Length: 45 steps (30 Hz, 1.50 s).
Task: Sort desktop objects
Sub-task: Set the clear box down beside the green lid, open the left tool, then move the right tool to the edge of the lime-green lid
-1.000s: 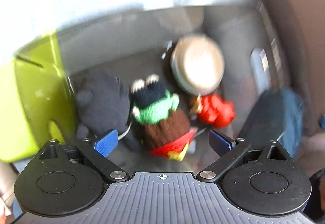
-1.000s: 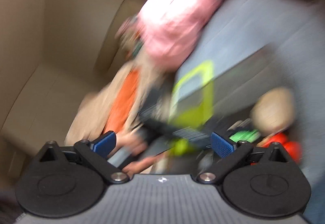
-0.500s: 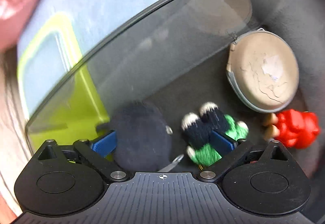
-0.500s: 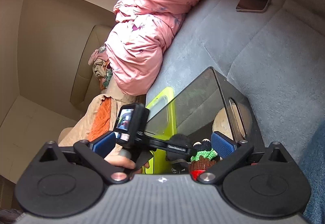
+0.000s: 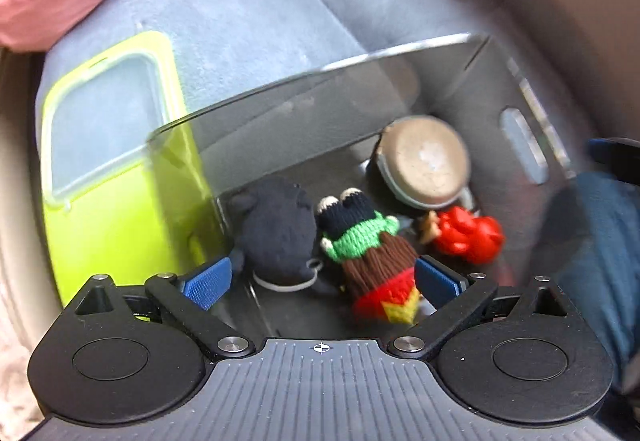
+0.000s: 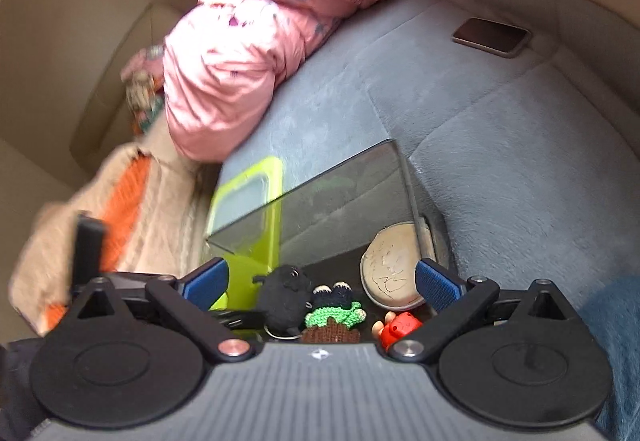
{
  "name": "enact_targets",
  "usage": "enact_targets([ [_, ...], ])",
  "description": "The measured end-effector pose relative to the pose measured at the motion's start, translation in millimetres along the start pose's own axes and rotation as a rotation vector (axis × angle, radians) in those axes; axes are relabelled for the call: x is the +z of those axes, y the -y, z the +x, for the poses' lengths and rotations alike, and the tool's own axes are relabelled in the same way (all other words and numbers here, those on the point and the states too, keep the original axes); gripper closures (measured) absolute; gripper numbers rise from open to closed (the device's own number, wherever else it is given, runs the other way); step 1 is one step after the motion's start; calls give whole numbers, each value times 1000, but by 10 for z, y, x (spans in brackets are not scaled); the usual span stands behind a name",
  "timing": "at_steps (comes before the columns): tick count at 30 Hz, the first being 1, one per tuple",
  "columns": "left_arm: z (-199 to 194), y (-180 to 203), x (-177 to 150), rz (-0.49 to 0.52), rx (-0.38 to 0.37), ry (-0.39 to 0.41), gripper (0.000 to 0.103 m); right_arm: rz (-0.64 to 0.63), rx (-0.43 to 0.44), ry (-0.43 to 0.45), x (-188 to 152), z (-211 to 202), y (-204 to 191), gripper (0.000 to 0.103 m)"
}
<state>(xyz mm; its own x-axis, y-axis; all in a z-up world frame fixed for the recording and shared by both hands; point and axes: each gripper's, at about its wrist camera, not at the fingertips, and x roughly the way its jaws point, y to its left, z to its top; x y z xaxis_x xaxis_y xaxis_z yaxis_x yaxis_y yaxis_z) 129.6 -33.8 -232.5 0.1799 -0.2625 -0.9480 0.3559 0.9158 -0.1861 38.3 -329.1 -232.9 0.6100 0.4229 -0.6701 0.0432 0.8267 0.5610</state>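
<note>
Both grippers — left (image 5: 320,277), right (image 6: 320,279) — gape wide, empty; in the smoky box (image 5: 304,97) lie a fuzzy black plush (image 5: 278,237), knitted doll (image 5: 370,257), round pouch (image 5: 426,161), red toy (image 5: 468,233) — lime lid (image 5: 112,169) left.

1. One smoked transparent plastic box (image 5: 280,113), open at the top.
2. One dark plush toy (image 5: 278,233) inside.
3. One knitted doll in green, brown and red (image 5: 368,257) inside.
4. One red plastic figure (image 5: 468,235) inside.
5. One round beige zip pouch (image 5: 426,161) inside.
6. One lime-green lid with a clear window (image 5: 104,121) beside the box.
7. One pink padded jacket (image 6: 256,41).
8. One dark flat phone (image 6: 492,37) on the grey sofa (image 6: 520,145).
</note>
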Motion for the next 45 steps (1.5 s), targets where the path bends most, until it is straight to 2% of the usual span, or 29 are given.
enact_targets([
  [4,-271,-724,-201,-264,-217,74,0,-176,-235,-25,68,204,-186,7],
  [5,-338,-905,-251,-330,-271,93,0,-219,-301,-25,95,265,-189,13],
  [7,-262,-1176,-307,-441,-390,89,0,-253,-357,-46,162,375,-134,24],
  [9,-103,-1282,-311,-507,-435,79,0,-224,-333,-84,224,463,-41,31],
  [11,84,-1306,-267,-547,-444,56,0,-191,-307,-120,262,561,44,41],
  [13,200,-1305,-208,-581,-453,43,0,-212,-338,-135,247,658,74,44],
  [15,231,-1283,-150,-591,-499,62,0,-241,-365,-145,221,744,91,59],
  [16,237,-1269,-121,-593,-524,75,2,-246,-351,-152,215,771,92,76],
  [17,248,-1243,-99,-588,-523,79,6,-243,-325,-161,216,794,90,85],
  [18,238,-1204,-80,-570,-489,77,15,-241,-299,-170,217,817,88,91],
  [20,206,-1156,-82,-534,-428,76,24,-263,-316,-164,235,848,39,91],
  [22,199,-1169,-134,-539,-427,79,26,-285,-328,-156,257,877,5,91],
  [25,203,-1190,-197,-556,-441,97,25,-286,-299,-148,299,889,38,91],
  [28,232,-1236,-232,-576,-488,101,18,-313,-298,-155,309,897,25,91],
  [30,143,-1390,-321,-606,-520,142,13,-342,-307,-164,338,857,-21,86],
  [31,80,-1480,-375,-622,-535,170,8,-358,-313,-169,356,831,-49,76],
  [32,15,-1620,-470,-661,-537,214,6,-366,-328,-158,396,781,-85,58],
  [34,-122,-1975,-723,-772,-520,330,2,-397,-381,-52,510,563,-220,38],
  [35,-157,-2149,-867,-851,-512,381,0,-417,-393,0,572,464,-312,35],
  [37,-97,-2432,-1237,-1070,-518,466,0,-453,-375,70,708,329,-531,29],
  [39,99,-2506,-1539,-1203,-589,483,0,-450,-288,78,834,352,-779,24],
  [40,206,-2525,-1678,-1258,-630,484,0,-439,-237,74,883,400,-900,23],
  [41,299,-2519,-1786,-1301,-637,472,0,-421,-184,60,915,478,-1015,23],
  [43,465,-2473,-1954,-1370,-599,429,0,-381,-72,-2,932,681,-1237,23],
  [45,593,-2469,-2066,-1418,-593,455,0,-356,8,-68,895,873,-1425,23],
])
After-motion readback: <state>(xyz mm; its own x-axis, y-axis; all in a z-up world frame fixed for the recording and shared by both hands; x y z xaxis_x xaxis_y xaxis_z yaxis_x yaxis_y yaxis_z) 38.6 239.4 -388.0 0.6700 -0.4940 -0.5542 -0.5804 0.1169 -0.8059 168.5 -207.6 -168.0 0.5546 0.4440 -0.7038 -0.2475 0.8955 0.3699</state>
